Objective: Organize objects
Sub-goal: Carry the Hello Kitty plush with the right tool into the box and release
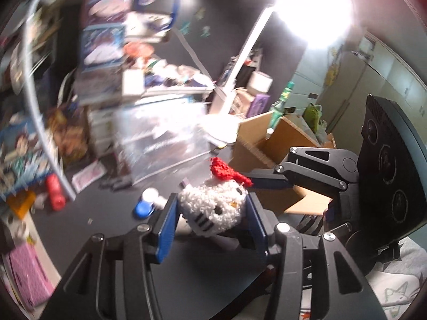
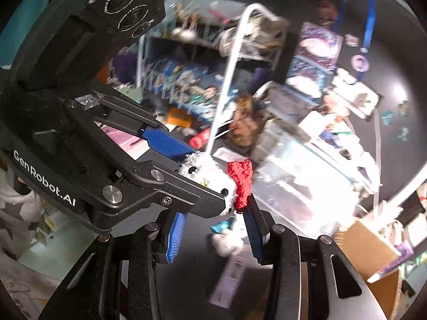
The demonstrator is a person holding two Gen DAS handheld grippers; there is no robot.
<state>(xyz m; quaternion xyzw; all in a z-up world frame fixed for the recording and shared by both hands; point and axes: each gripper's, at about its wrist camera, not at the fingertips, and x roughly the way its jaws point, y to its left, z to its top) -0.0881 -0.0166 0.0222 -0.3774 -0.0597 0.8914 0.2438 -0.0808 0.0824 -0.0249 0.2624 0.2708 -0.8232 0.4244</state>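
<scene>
The left gripper (image 1: 213, 213) has its blue ribbed pads pressed against both sides of a small white crocheted cat-face plush with a red knitted bow (image 1: 213, 208), carried in the air above the dark tabletop (image 1: 112, 213). The right gripper (image 2: 213, 229) sits just beneath it, fingers apart, one fingertip touching the bow. The plush is soft, so a loose squeeze or a tug on the bow during a handover could likely twist it free and drop it onto the white tag with a barcode (image 2: 229, 274) below.

Home hobby room: cluttered boxed collectibles (image 1: 102, 45)
</scene>
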